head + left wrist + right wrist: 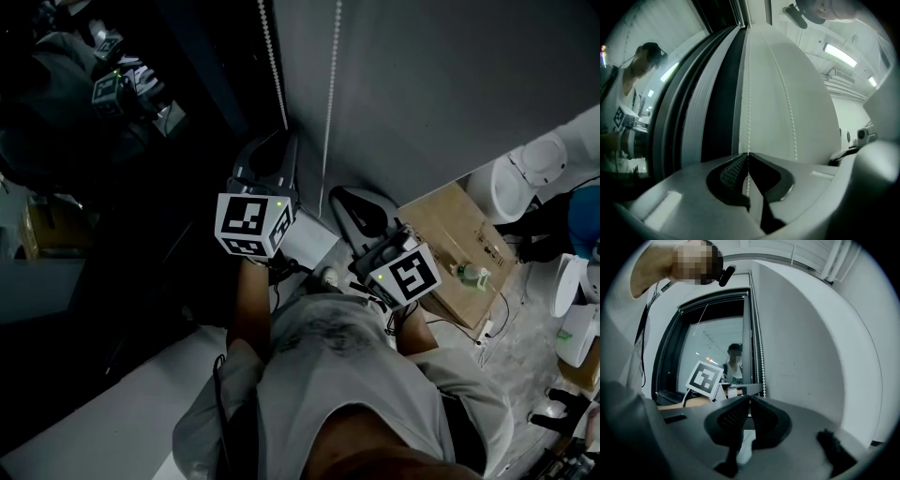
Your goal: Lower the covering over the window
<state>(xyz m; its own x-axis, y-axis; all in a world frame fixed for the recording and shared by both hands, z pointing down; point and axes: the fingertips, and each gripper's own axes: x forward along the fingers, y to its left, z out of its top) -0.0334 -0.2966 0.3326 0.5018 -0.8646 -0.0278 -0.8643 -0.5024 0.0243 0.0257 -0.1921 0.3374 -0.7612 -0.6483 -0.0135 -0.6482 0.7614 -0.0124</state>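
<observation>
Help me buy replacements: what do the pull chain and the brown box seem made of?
The chain: small round pale beads on a strand, likely plastic, faintly glossy; painted metal is possible. The box: brown, matte, flat-sided, looks like cardboard.

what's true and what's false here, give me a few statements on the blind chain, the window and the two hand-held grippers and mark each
1. The left hand-held gripper is shut on one strand of the bead chain. True.
2. The right hand-held gripper holds the other strand. False: its jaws are together with nothing between them, and the chain hangs apart from it by the window frame.
3. The covering already hides the whole window. False: the window glass is bare and dark, and it reflects the person.
4. A cardboard box lies on the floor, to the right in the head view. True.
</observation>
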